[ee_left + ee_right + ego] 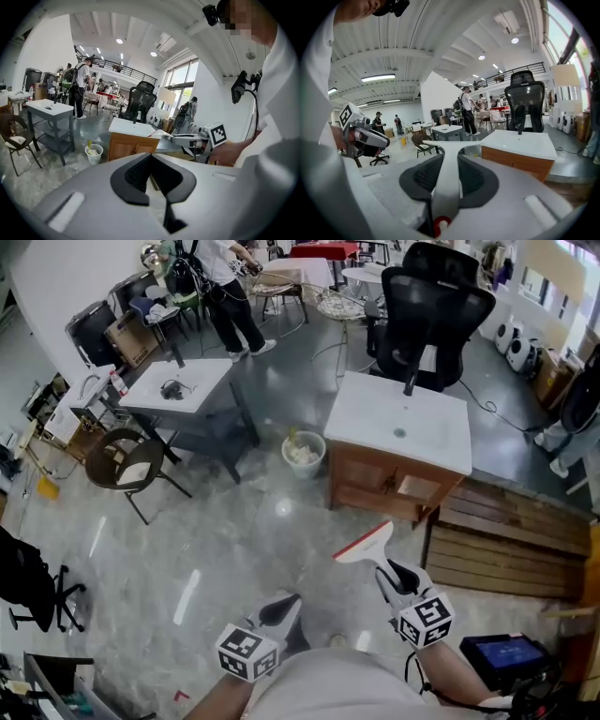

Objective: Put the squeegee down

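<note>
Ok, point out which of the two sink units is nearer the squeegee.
The wood-fronted unit, right ahead of the squeegee; the grey-legged unit stands farther off to the left.

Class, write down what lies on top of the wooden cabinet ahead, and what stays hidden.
A white basin top with a small drain hole covers the wooden cabinet; its surface looks bare. The cabinet's inside is covered and cannot be seen.
</note>
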`<state>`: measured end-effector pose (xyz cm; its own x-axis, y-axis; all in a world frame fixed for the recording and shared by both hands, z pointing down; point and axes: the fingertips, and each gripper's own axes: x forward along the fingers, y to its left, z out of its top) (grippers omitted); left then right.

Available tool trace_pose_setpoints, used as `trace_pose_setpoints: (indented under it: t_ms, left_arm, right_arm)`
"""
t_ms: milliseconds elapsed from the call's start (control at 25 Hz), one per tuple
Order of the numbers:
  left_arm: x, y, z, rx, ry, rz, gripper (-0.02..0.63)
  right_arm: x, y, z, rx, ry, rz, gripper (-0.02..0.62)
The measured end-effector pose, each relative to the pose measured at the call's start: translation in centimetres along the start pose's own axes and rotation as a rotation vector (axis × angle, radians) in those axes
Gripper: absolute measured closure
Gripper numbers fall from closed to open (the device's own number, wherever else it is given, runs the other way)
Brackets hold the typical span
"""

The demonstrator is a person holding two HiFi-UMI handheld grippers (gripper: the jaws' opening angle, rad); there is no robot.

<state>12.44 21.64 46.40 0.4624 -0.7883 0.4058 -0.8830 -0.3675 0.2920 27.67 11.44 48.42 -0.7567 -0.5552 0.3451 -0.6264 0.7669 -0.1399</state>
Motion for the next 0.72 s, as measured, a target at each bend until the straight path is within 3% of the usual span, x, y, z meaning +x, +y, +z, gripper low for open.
trace_pose_setpoints:
  t_ms: [280, 480, 720]
  left_arm:
    - [4.4, 9.0, 4.3, 0.012, -0.025, -0.091, 0.6]
    - [4.3, 16.3, 9.4, 0.059, -0.015, -0.158, 0.6]
    - [4.5, 24.8, 11.4, 0.08, 0.012, -0.192, 0.6]
  right_arm:
    - [8.0, -2.9, 1.9, 0.052, 0.008, -0.112, 0.491]
    - [14.5, -4.1, 5.7, 0.08, 0.003, -0.215, 0.491]
    - [21.9, -6.4, 7.8, 0.161, -0.039, -0.33, 0.491]
